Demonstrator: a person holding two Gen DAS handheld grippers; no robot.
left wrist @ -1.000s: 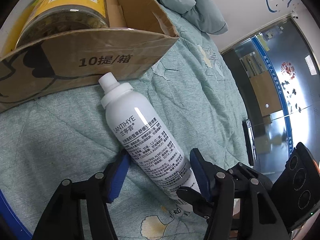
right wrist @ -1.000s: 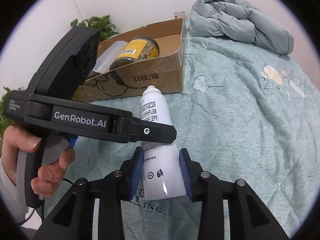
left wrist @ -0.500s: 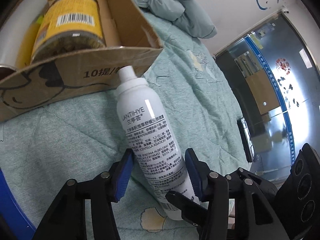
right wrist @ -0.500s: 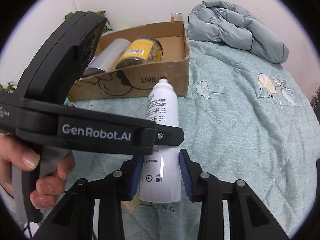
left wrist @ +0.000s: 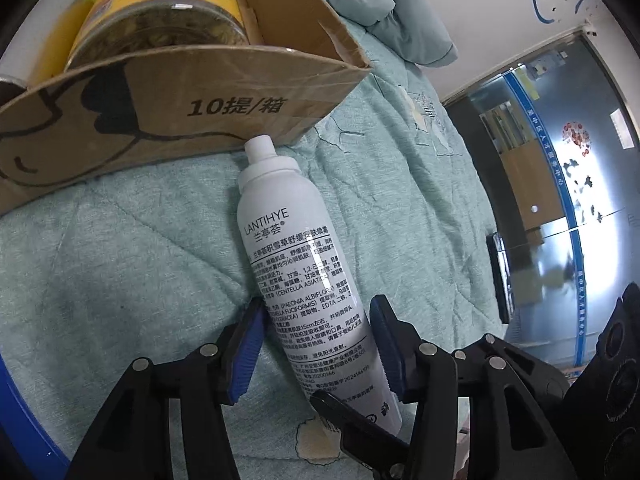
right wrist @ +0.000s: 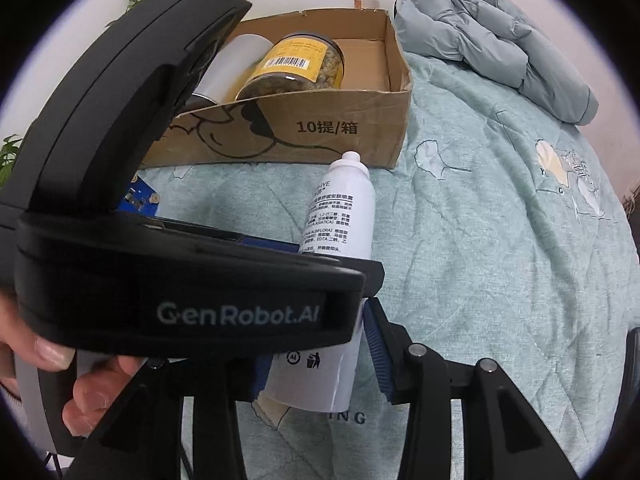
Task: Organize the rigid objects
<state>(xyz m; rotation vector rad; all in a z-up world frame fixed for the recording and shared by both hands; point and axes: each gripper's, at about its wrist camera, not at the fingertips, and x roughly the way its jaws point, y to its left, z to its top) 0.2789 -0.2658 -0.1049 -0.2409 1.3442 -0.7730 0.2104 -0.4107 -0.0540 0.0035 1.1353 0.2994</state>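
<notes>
A white LANTIHYE spray bottle [left wrist: 298,280] lies above the teal quilt, its cap toward the cardboard box [left wrist: 160,120]. My left gripper [left wrist: 318,350] straddles its lower body, its blue pads close to the sides with a small gap on the right. My right gripper [right wrist: 316,364] holds the bottle's base [right wrist: 320,376] between its blue pads; the left gripper's body [right wrist: 180,280] hides its left finger. The box [right wrist: 320,132] holds a yellow-labelled jar [right wrist: 298,64] and a silver can [right wrist: 236,60].
A folded grey-green duvet [right wrist: 492,36] lies behind the box on the bed. A green plant [right wrist: 10,156] stands at the left. A glass door [left wrist: 560,200] and a dark phone-like object [left wrist: 500,276] are past the bed's right edge.
The bottle has moved toward the box, its cap now near the box's front wall. The left gripper's pads have narrowed around the bottle's body. The right gripper stays on the base.
</notes>
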